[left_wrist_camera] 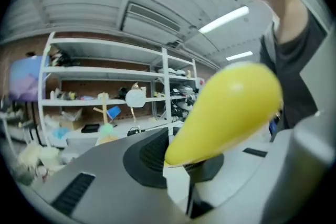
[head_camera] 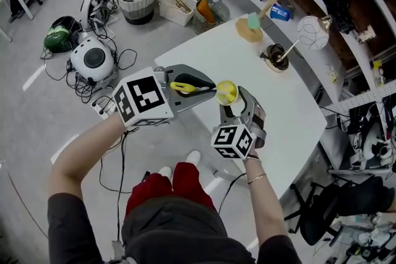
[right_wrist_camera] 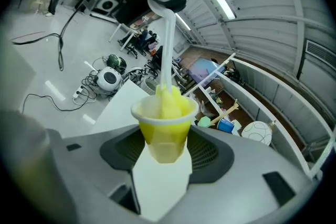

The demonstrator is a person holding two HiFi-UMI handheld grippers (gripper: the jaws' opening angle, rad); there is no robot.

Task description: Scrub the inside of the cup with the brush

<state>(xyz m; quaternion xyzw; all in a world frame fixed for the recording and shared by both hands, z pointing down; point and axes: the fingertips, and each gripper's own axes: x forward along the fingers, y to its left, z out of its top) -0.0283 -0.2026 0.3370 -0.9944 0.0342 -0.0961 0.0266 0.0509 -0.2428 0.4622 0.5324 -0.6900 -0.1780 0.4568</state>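
My right fingers [right_wrist_camera: 79, 176] hold a translucent yellow cup [right_wrist_camera: 164, 134] with the brush [right_wrist_camera: 169, 98] sponge inside. My left fingers [left_wrist_camera: 105, 165] clamp its handle. Both hang over the tabletop's [head_camera: 284, 114] near edge, with open surface beyond.

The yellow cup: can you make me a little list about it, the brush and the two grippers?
cup: yellow cup, held up in the air
cup held by: right gripper, closed on its lower part
brush: brush with a white stem
brush tip: yellow sponge head, down inside the cup
brush held by: left gripper, closed on the yellow handle
underneath: white table
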